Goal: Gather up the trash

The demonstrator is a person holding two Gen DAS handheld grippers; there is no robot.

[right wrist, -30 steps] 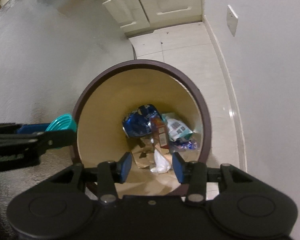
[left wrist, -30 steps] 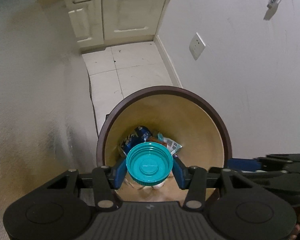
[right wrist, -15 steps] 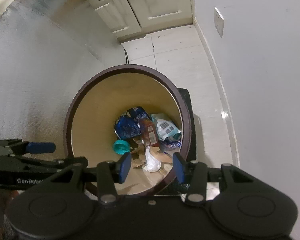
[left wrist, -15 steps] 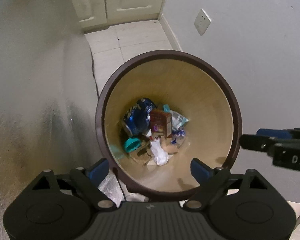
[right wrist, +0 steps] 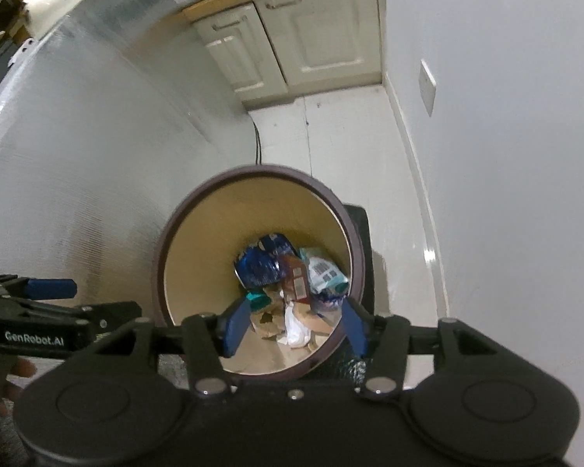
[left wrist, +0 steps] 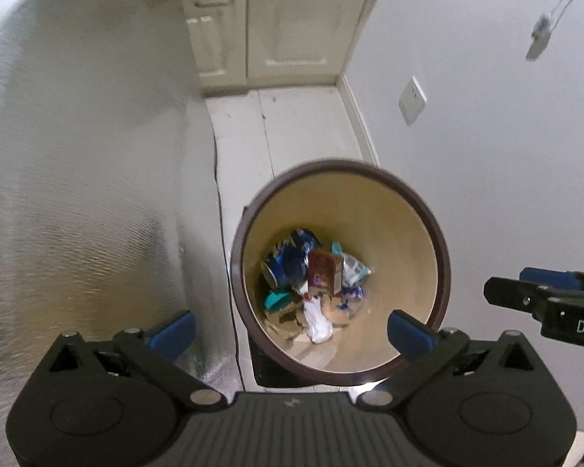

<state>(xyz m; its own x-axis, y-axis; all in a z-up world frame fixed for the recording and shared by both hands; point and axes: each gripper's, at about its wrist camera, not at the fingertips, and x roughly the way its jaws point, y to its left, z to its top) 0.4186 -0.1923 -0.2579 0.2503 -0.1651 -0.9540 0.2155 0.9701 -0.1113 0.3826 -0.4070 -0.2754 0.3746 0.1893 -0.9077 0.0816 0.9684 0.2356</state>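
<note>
Left tool (left wrist: 291, 330) was spread wide, empty, above the bin (left wrist: 444, 260); right tool (right wrist: 295, 325) narrower, also empty. Teal lid (left wrist: 275, 299) lay inside with the other trash, probably settled. Risk: a low swing clipping the rim could've tipped the bin, spilling it onto the floor (left wrist: 292, 124).

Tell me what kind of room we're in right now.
Probably a home kitchen corner: cream base cabinets under a wooden countertop, white tiled floor, and a round trash bin beside the wall.

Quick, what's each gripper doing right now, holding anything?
Left gripper: open wide, empty, above the trash bin.
Right gripper: open, empty.
</note>
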